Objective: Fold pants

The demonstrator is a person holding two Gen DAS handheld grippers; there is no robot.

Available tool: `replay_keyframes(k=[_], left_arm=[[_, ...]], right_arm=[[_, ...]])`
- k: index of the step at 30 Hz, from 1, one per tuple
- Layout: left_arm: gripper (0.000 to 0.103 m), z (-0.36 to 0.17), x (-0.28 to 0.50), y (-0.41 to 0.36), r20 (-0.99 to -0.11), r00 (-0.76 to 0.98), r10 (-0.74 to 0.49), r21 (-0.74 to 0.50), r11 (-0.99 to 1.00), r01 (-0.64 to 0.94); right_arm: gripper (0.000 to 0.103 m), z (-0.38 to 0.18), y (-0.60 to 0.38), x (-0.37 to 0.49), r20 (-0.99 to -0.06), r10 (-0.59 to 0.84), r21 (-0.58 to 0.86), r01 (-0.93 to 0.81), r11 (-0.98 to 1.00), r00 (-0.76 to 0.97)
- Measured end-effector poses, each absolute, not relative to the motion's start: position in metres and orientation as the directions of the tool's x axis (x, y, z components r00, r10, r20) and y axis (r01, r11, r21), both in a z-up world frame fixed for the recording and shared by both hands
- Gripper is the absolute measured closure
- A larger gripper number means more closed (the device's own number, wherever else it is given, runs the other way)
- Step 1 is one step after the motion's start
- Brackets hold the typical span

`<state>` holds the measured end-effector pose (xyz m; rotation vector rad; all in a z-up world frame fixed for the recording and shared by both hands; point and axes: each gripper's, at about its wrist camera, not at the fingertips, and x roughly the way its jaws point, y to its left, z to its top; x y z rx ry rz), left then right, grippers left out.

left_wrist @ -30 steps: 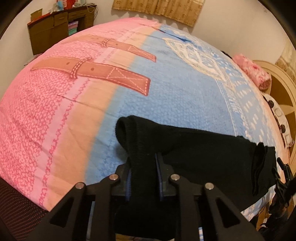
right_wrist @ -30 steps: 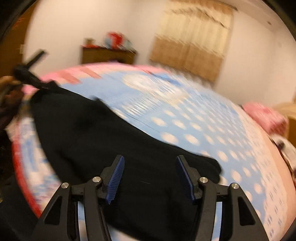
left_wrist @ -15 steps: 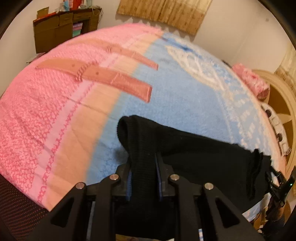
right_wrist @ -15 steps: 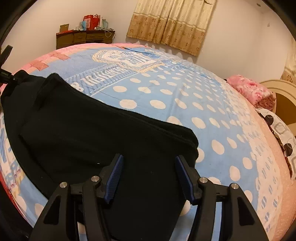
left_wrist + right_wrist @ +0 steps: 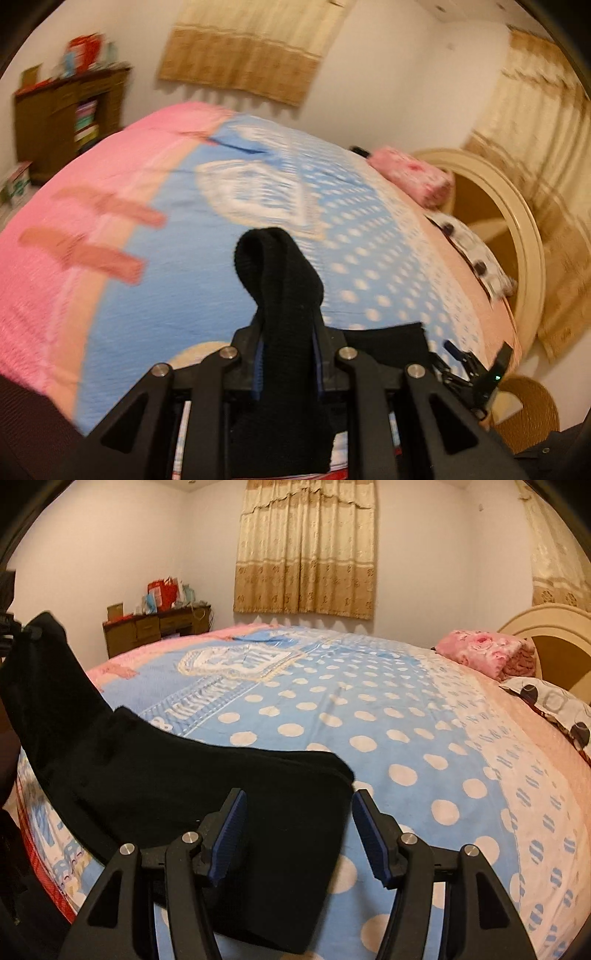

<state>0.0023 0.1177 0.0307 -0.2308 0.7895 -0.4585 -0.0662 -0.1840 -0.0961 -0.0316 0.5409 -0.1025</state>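
Black pants (image 5: pixel 147 768) lie along the near edge of the bed's blue dotted cover (image 5: pixel 388 716). Their left end rises off the bed toward the upper left of the right wrist view. My left gripper (image 5: pixel 288 328) is shut on that end, and a thick fold of the pants (image 5: pixel 280 266) sticks up beyond its fingers. My right gripper (image 5: pixel 299 823) stands open over the other end, which lies flat between its blue pads (image 5: pixel 231 827) without being pinched. In the left wrist view the right gripper (image 5: pixel 476 369) shows small at the lower right.
A pink pillow (image 5: pixel 480 650), a spotted pillow (image 5: pixel 554 701) and a cream headboard (image 5: pixel 554 627) are at the right. A brown desk (image 5: pixel 155 627) with bags stands at the far wall beside curtains (image 5: pixel 306 554). A wicker basket (image 5: pixel 528 413) sits beside the bed.
My left gripper has risen and swung right, lifting its end of the pants off the bed. The right gripper shifted a little over the flat end and stays open.
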Motion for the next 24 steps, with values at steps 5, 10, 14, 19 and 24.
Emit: replay_keyframes(k=[5,10,14,19,24], left_arm=[[0.083,0.020,0.008,0.002,-0.682,0.517,-0.517,-0.322,0.848,0.422],[0.082,-0.023,0.010,-0.105,-0.747,0.447,-0.493,-0.256,0.833,0.491],[0.070,-0.066,0.019,-0.169,-0.807,0.390,-0.444,-0.213,0.834,0.509],[0.060,-0.041,0.004,-0.163,-0.752,0.436,-0.494,-0.201,0.802,0.562],[0.010,-0.018,-0.002,-0.092,-0.651,0.662,-0.372,-0.030,0.884,0.467]], right_arm=[[0.042,-0.095,-0.206,-0.081,-0.488,-0.121,0.000,0.139,0.990,0.864],[0.042,-0.100,-0.231,-0.097,-0.487,-0.146,0.061,0.200,0.978,0.861],[0.042,-0.106,-0.242,-0.106,-0.498,-0.160,0.077,0.228,0.971,0.852],[0.042,-0.111,-0.257,-0.116,-0.506,-0.189,0.089,0.268,0.959,0.841],[0.042,-0.110,-0.254,-0.114,-0.486,-0.129,0.156,0.232,0.960,0.864]])
